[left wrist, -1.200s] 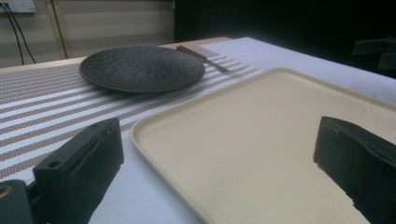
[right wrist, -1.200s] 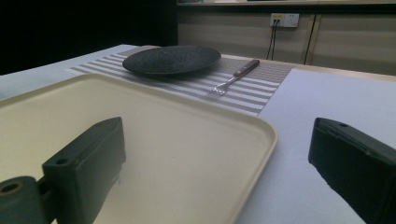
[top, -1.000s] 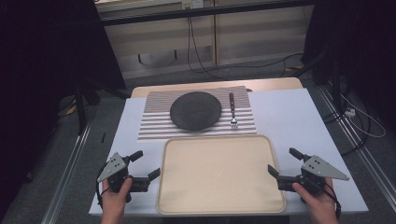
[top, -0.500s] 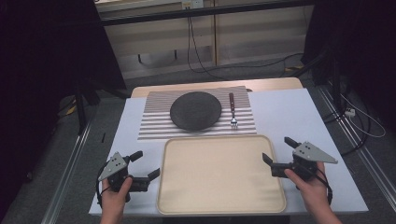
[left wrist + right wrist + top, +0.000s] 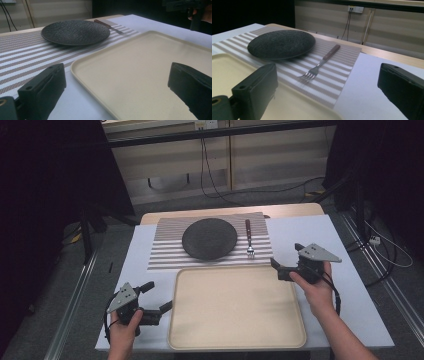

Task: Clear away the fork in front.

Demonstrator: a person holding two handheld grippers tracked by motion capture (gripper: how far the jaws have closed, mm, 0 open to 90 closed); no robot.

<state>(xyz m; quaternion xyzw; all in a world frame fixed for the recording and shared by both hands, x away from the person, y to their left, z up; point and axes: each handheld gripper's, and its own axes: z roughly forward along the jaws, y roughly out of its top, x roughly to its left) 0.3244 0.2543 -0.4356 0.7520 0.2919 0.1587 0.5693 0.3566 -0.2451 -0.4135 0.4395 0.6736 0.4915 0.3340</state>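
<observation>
From above, your right gripper, jaws spread and empty, sits just off the fork, which lies lengthwise on the striped mat beside the plate, tines toward you. Your left gripper, also open, rests well apart. Through the right gripper view, the fork lies dead ahead.

Fork, wooden handle, flat on striped mat, tines toward tray, just right of dark plate.
</observation>
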